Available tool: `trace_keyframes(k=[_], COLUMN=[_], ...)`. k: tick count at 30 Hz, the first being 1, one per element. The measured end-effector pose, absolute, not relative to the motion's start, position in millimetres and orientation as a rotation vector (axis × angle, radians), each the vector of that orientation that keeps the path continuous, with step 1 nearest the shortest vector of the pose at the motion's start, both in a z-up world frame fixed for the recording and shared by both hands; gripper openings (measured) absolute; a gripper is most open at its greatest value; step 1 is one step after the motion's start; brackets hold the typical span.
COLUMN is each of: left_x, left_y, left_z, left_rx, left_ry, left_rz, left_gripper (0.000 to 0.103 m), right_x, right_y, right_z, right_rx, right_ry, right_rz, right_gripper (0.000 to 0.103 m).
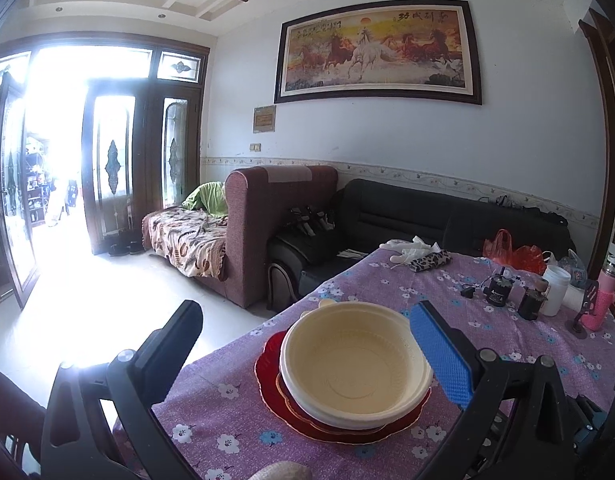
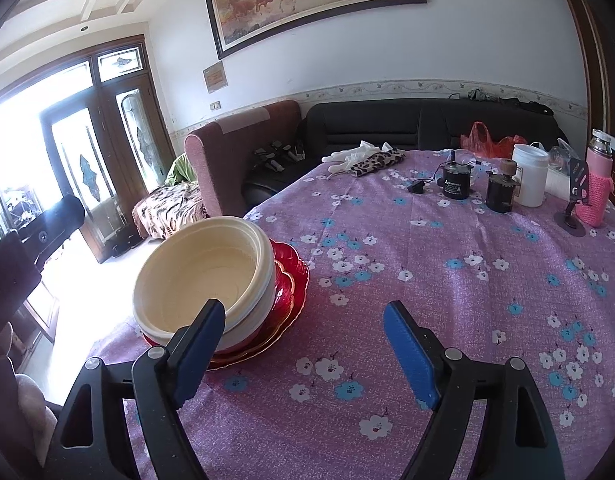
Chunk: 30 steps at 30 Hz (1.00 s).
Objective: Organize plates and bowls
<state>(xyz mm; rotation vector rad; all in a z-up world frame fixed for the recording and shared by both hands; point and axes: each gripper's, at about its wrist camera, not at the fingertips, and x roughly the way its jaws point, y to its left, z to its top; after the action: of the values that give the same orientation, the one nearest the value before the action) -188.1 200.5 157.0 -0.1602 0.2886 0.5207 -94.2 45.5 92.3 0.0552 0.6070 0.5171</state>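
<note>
Stacked cream bowls sit on stacked red plates with gold scalloped rims, near the left edge of the purple flowered table. My left gripper is open and empty, its fingers either side of the bowls and above them. In the right wrist view the bowls and plates lie to the left. My right gripper is open and empty over the cloth, its left finger in front of the bowl's rim.
At the far right of the table stand a white jar, dark small jars, a pink flask and a phone stand. A leopard pouch and white gloves lie at the back. Sofas stand beyond the table.
</note>
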Motion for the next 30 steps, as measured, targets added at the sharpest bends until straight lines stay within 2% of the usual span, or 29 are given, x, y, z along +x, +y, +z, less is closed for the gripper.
trace_keyframes(k=[7,30], left_x=[-168.8,-153.4], left_y=[216.5,236.5], left_z=[137.8,105.0], left_rx=[-0.247,-0.344], left_ry=[0.417,0.577], left_rz=[0.462,0.408], left_gripper=[0.103,0.103], right_x=[-102.1,-114.6], right_y=[63.9,104.7], right_z=[88.5,75.8], right_rx=[-0.014,-0.157], right_ry=[0.603,0.627], right_rz=[0.547,0.521], right_gripper=[0.086,0.086])
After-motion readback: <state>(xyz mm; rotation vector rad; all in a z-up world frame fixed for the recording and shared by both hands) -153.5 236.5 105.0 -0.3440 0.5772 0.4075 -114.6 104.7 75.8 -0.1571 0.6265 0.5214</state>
